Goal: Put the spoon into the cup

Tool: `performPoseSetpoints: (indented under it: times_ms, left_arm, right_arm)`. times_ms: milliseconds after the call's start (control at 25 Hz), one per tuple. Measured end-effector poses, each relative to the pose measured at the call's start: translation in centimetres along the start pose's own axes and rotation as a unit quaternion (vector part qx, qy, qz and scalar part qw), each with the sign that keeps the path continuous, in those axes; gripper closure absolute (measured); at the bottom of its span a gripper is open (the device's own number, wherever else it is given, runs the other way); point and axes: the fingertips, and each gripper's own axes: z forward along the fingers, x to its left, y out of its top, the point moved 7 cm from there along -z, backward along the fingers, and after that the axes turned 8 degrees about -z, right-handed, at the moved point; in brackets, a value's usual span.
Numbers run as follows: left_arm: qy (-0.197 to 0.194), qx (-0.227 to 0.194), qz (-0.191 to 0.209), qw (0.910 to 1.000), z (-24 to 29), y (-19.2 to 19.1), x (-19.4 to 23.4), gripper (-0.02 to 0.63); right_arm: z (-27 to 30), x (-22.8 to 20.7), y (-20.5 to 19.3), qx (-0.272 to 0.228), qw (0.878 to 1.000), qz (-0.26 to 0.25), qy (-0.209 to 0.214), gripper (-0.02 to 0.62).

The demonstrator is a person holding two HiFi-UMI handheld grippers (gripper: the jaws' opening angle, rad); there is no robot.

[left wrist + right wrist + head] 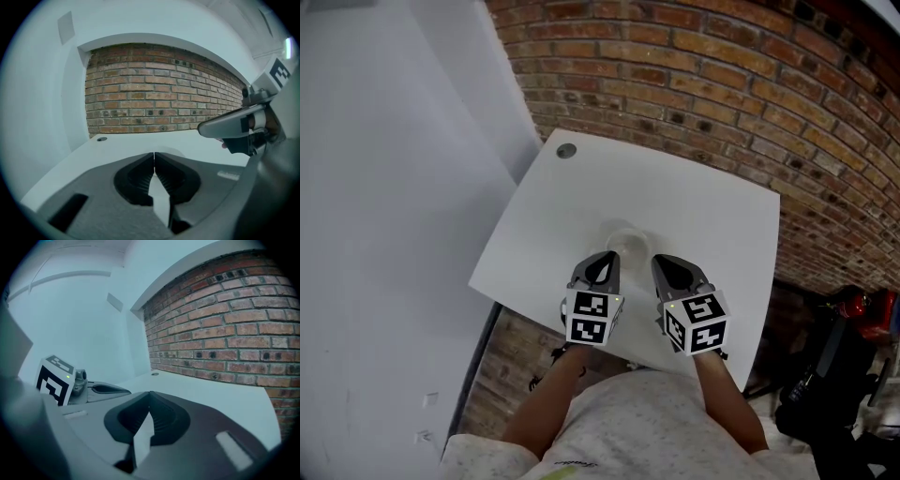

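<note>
A pale round cup (624, 241), hard to make out against the white table (703, 202), stands just beyond the two grippers' tips. No spoon shows in any view. My left gripper (604, 260) hovers over the table's near part, jaws shut with nothing between them; its tips meet in the left gripper view (153, 154). Close to its right is my right gripper (668, 263), also shut and empty, tips touching in the right gripper view (149, 394). Each gripper appears in the other's view: the right gripper (236, 126), the left gripper (75, 385).
A small round grey cap (566, 150) sits in the table's far left corner. A brick wall (741, 84) runs behind the table and a white wall (384, 187) on the left. Black and red gear (848, 366) lies on the floor at the right.
</note>
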Motion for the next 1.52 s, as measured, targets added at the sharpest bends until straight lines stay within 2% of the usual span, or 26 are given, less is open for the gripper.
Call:
performPoseSetpoints:
  times_ms: [600,760,1520]
  left_arm:
    - [0.014,0.015,0.002,0.9998,0.8,-0.9,0.8,0.591]
    - [0.013,0.017,0.006,0.9998,0.6,-1.1,0.8,0.564]
    - [0.009,-0.017,-0.004,0.9998,-3.7,-0.7,-0.2,0.555]
  right_arm:
    - [1.2,-0.1,-0.9,0.013,1.0,0.008,0.009,0.591]
    - [1.3,0.4,-0.9,0.013,1.0,0.006,0.013,0.59]
    - [-1.8,3.0,-1.0,-0.003,1.0,-0.004,0.01,0.591]
